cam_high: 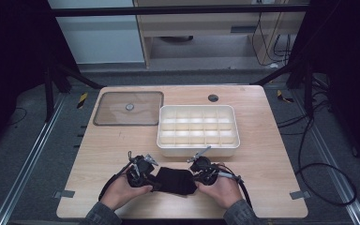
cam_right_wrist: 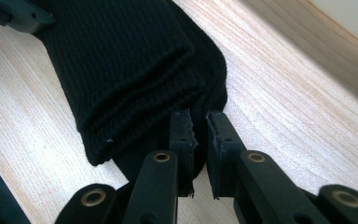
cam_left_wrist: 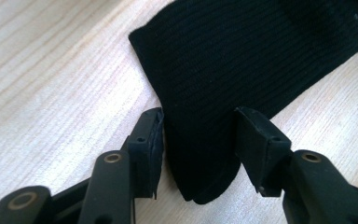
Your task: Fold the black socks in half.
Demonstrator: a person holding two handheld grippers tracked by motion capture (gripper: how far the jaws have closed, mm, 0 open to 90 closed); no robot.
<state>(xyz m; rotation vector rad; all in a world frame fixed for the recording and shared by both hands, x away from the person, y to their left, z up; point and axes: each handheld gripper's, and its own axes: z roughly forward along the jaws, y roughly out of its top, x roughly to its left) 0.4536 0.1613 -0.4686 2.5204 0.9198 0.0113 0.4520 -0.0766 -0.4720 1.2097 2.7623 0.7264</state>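
The folded black sock [cam_high: 174, 181] lies flat on the surface [cam_high: 98, 150] between both claws. The left claw [cam_left_wrist: 199, 128] stands apart, its jaws straddling the sock's rounded end, one pad at the fabric's edge, the other just off it. The right claw [cam_right_wrist: 200, 126] is clamped on a thin fold at the sock's opposite edge. Beyond the claws sits the white divided tray [cam_high: 198, 149], nearby; bare wood lies open at either side.

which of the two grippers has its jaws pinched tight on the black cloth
The right gripper: its jaws are nearly together, pinching the black cloth. The left gripper stands wider, straddling the fold.
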